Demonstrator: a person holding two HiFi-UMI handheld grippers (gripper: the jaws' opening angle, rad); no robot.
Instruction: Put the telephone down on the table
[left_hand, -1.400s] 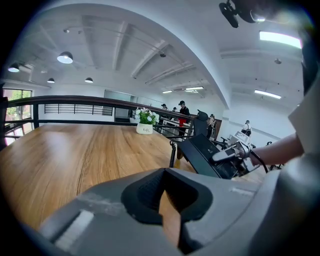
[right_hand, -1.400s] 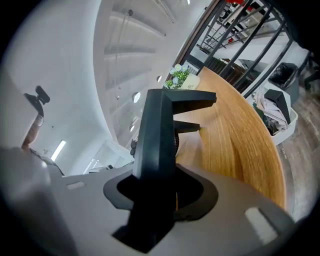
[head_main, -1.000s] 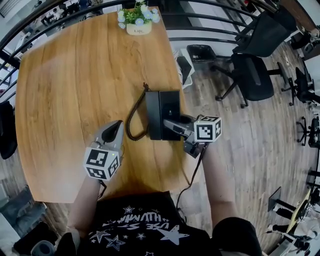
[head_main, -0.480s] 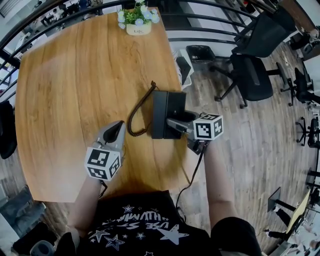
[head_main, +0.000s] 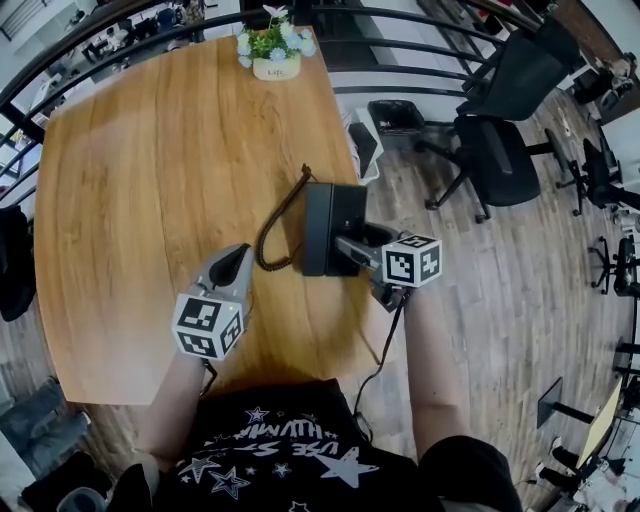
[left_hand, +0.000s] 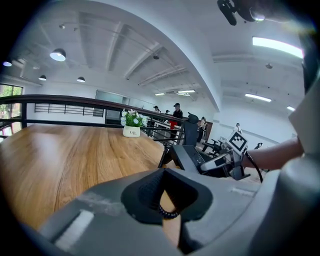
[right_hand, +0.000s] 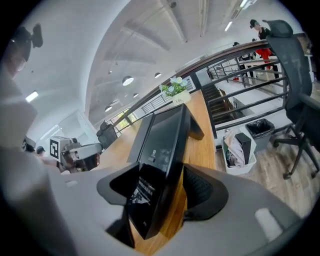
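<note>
From the head view, the black desk telephone (head_main: 332, 228) lies flat on the pale wooden worktop (head_main: 150, 170), close to its right-hand edge, with its black coiled cord (head_main: 272, 235) looping off to the left. The right tongs (head_main: 345, 250) reach in over the telephone's near end. The left tongs (head_main: 232, 262) hover over bare wood, apart from the cord. At the far end stands a small white pot (head_main: 277, 67) holding white and blue flowers with green leaves. On the floor beside the worktop sit a white bin (head_main: 362, 140) and a black bin (head_main: 400, 105) (the black one's contents I cannot make out).

In the left gripper view, the left tongs are clenched together with nothing in them, and the telephone sits ahead to the right.

In the right gripper view, the right tongs have just been opening. The telephone's near end stands between them, but there is a strip of wood showing beside the right pad, so I take it as released. The white bin here shows crumpled paper and a dark flat box.

To my eye the put-down is as good as done. What remains is to draw the right tongs straight back, clear of the housing, without nudging it toward that edge.
</note>
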